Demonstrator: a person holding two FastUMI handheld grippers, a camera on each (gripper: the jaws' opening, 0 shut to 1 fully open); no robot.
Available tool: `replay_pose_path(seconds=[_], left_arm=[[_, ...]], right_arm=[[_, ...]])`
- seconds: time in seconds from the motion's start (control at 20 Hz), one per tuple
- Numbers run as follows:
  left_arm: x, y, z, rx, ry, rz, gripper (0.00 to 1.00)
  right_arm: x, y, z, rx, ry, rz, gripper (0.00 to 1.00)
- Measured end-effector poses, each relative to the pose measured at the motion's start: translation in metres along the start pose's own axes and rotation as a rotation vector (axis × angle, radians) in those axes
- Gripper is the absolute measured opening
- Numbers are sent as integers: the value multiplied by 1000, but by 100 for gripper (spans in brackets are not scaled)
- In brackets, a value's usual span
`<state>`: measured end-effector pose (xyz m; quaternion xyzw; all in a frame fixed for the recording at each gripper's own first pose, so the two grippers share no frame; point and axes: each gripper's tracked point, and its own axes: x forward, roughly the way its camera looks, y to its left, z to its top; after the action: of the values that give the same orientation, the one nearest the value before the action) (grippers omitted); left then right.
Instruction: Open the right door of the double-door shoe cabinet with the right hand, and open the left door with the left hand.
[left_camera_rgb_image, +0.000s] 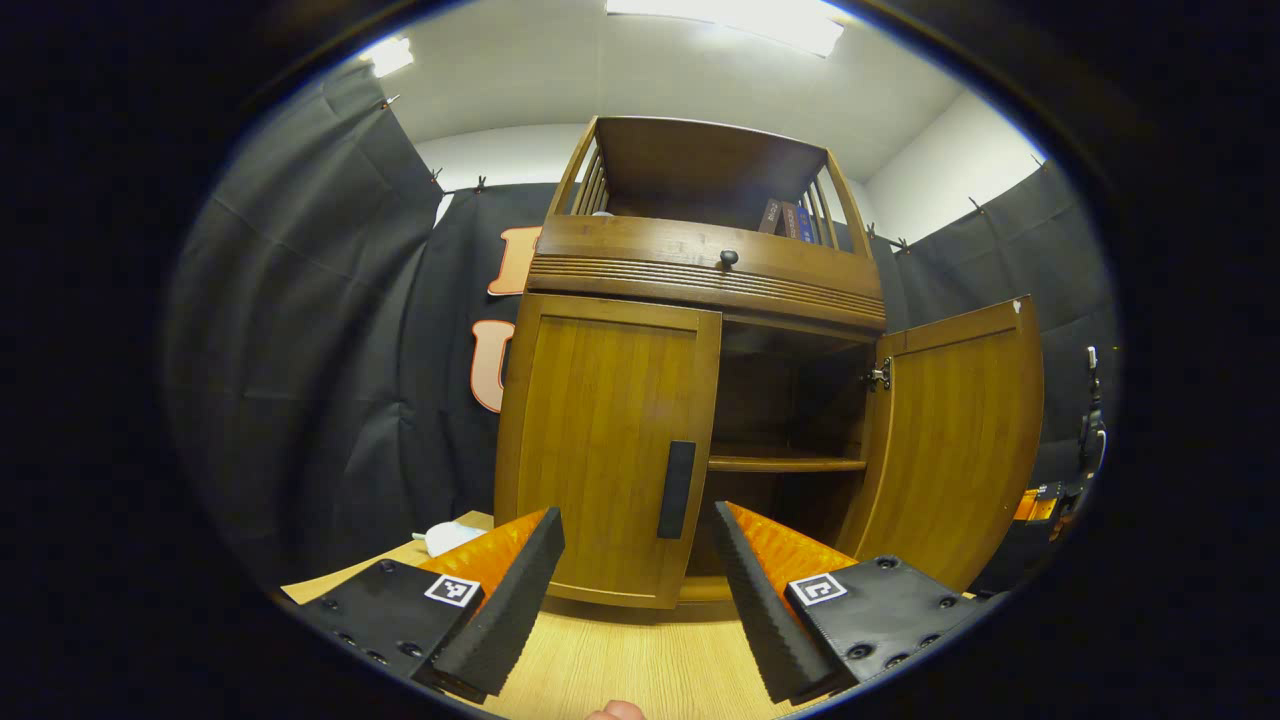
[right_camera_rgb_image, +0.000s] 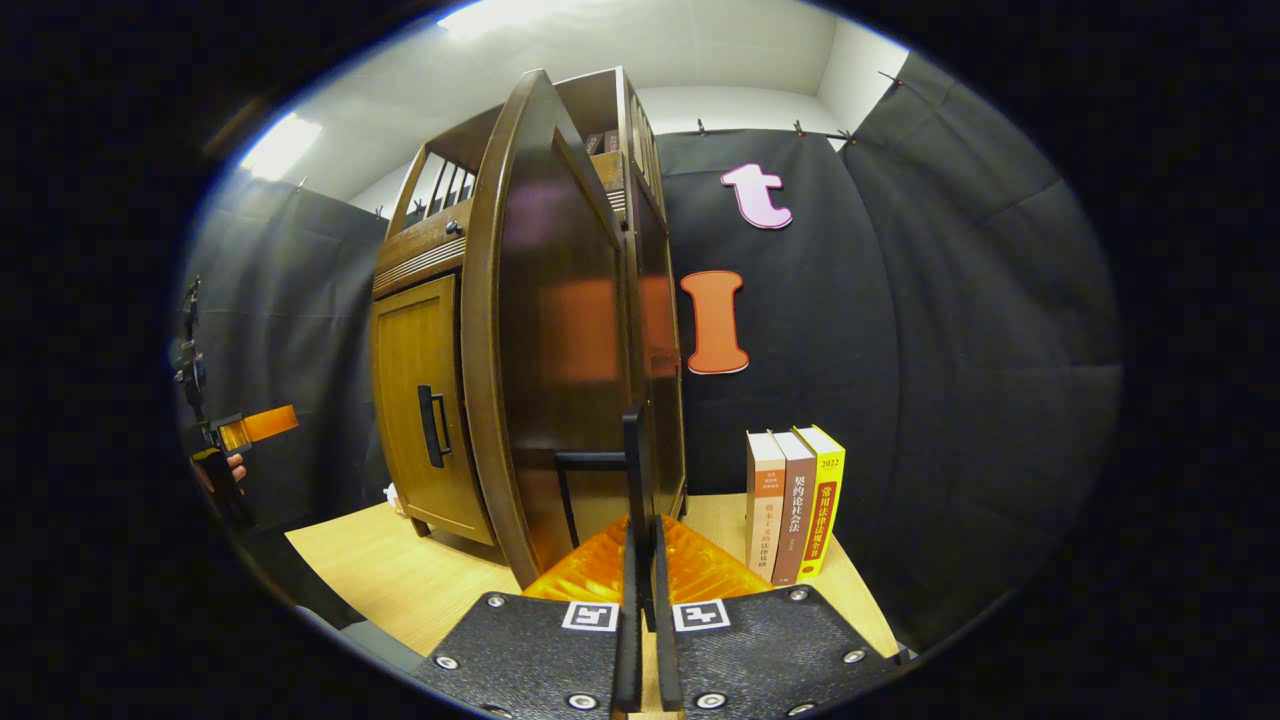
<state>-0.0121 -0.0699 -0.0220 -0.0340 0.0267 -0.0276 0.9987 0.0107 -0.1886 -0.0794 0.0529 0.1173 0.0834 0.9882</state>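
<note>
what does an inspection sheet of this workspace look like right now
surface: light wooden table, bare in front of the cabinet
job's things: right door swung open; left door closed, handle untouched
clutter: three books upright beside the cabinet; white object at its left
grippers: right tool shut on right door handle; left tool open, short of the left door
cables: nothing seen
surroundings: black cloth walls, ceiling lights
</note>
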Motion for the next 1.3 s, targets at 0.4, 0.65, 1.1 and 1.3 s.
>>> replay_pose_path(seconds=[0.4, 0.65, 1.1, 1.3], left_arm=[[7, 0, -14, 16, 26, -3, 92], [14, 4, -21, 29, 30, -6, 96], [50, -11, -30, -29, 70, -34, 93], [99, -22, -24, 6, 42, -56, 93]], right_arm=[[-49, 9, 4, 36, -22, -85, 6], [-67, 34, 17, 55, -61, -103, 15], [-49, 48, 22, 36, -88, -105, 93], [-45, 40, 32, 66, -109, -122, 93]])
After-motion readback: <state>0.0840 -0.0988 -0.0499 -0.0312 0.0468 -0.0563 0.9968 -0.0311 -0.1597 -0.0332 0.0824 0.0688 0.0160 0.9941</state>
